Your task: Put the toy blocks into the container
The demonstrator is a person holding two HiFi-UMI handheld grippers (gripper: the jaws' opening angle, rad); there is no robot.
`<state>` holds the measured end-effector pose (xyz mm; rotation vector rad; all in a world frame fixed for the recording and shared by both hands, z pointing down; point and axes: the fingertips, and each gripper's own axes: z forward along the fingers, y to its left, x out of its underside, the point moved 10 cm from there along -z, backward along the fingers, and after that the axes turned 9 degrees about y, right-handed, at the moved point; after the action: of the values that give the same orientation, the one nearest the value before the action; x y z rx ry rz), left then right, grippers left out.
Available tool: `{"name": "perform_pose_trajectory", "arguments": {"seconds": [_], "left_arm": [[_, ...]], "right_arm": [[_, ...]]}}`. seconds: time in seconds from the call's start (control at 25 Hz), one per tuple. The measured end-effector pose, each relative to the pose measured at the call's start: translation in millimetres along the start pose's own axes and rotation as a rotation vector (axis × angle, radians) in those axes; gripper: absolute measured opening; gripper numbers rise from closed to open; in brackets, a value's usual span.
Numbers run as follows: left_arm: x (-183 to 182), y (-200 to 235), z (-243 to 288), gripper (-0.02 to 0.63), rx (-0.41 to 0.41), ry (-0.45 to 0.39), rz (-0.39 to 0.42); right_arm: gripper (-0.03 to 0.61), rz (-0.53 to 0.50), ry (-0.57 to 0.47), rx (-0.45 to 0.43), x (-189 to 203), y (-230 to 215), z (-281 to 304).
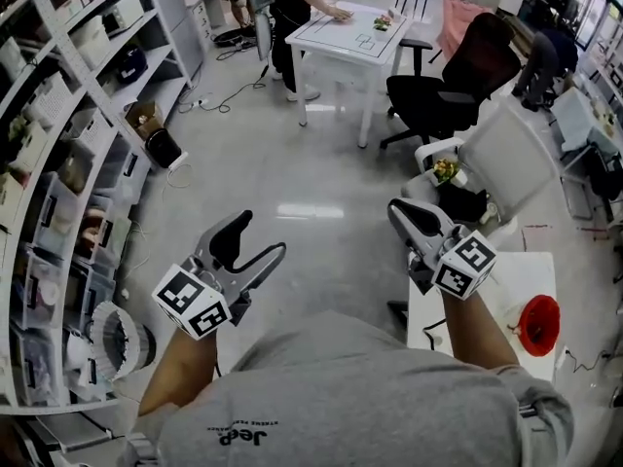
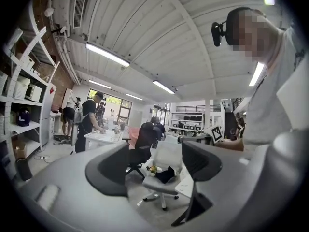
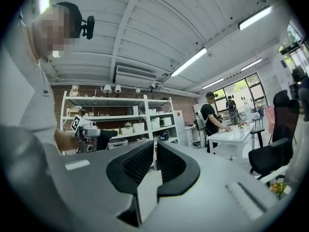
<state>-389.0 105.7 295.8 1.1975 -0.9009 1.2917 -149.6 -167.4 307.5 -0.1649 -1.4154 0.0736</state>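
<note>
I hold both tools up in front of my chest, over the floor (image 1: 282, 163), well apart from each other. My left tool (image 1: 255, 239) is open, its two black jaws spread wide. Its own view shows nothing between them (image 2: 155, 149), only a white chair (image 2: 169, 156) far off across the room. My right tool (image 1: 401, 212) is closed and empty: in its own view the ribbed black jaws (image 3: 155, 153) stand together with only a thin slit between them.

The red round container (image 1: 538, 324) sits on the white counter (image 1: 526, 270), low on my right. It is behind and to the right of my right tool and touches neither tool. It is much farther from my left tool, which is on the other side of my body.

I cannot pick out any toy blocks for certain. A small yellow and green cluster (image 1: 445, 170) lies on the seat of the white chair (image 1: 506, 159), just ahead of my right tool and beyond its tips. It is too small for me to tell what it is. Grey shelves (image 1: 58, 163) run along my left.
</note>
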Motion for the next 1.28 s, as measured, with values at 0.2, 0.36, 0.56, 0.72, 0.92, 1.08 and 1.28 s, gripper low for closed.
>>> {"name": "perform_pose_trajectory", "arguments": {"seconds": [0.2,0.36,0.56,0.72,0.92,1.08,1.28], "left_arm": [[-1,43,5,0.371,0.037,0.005,0.01],[-9,81,9,0.371,0.107,-0.004,0.047],[-17,124,9,0.371,0.202,-0.005,0.088],[-16,142,21,0.371,0.288,0.027,0.111],[-14,110,71,0.371,0.443,0.089,0.161],[-11,41,132,0.371,0.58,0.129,0.227],[7,-66,211,0.371,0.775,0.197,0.301]], "right_arm": [[0.006,0.02,-0.002,0.054,6,-5,26],[0.006,0.022,-0.017,0.146,-1,5,42],[0.006,0.036,-0.035,0.272,-1,27,51],[0.006,0.048,-0.048,0.356,6,38,54],[0.006,0.062,-0.069,0.468,17,46,8],[0.006,0.102,-0.068,0.582,36,43,-67],[0.006,0.128,-0.097,0.743,69,40,-180]]}}
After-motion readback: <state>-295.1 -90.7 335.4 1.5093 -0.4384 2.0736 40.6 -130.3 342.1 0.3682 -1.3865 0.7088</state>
